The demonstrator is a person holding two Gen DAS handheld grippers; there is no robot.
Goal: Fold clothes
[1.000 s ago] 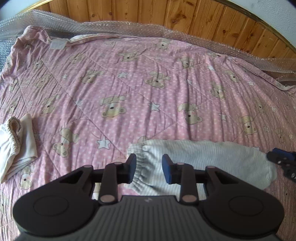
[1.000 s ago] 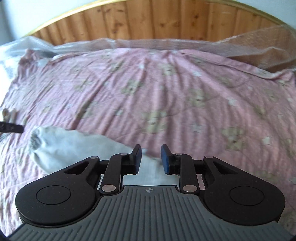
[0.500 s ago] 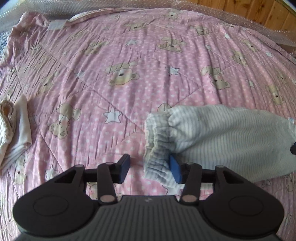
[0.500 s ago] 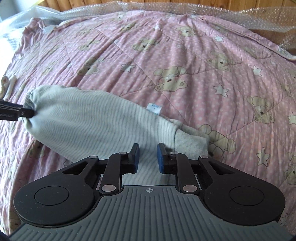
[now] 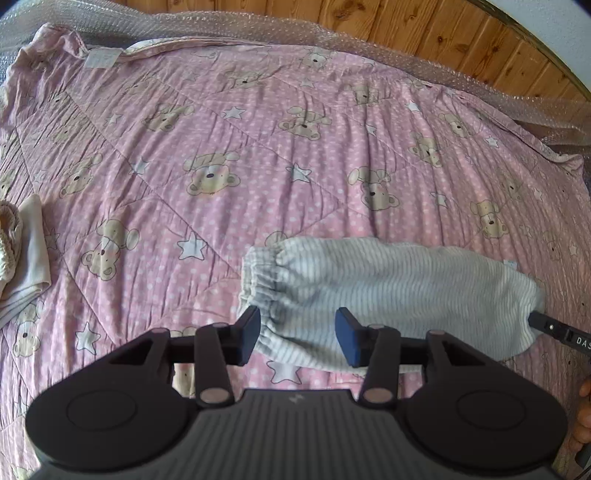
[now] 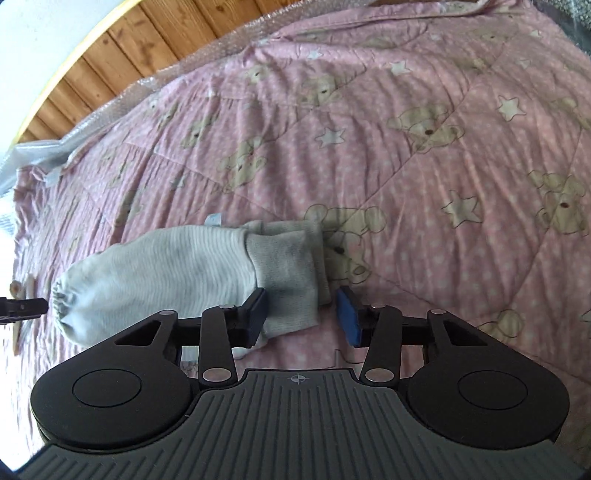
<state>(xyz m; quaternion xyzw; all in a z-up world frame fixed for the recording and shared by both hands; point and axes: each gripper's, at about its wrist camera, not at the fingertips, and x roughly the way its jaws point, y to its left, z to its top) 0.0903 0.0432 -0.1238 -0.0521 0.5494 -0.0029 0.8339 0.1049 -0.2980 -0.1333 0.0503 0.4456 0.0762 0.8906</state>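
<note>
Far left on the bed, a cream garment (image 5: 26, 251) lies folded on the pink bear-print quilt (image 5: 258, 147). Your left tongs (image 5: 298, 330) are spread wide, hovering over the gathered waistband end of the striped grey trousers (image 5: 399, 288), gripping nothing. The trousers lie flat across the quilt, waistband left, cuffs right. Your right tongs (image 6: 303, 317) also stand apart, straddling the plain grey cuffs (image 6: 284, 273) without clamping them. Bubble wrap (image 5: 443, 70) edges the quilt by the wooden wall (image 5: 424, 26).
</note>
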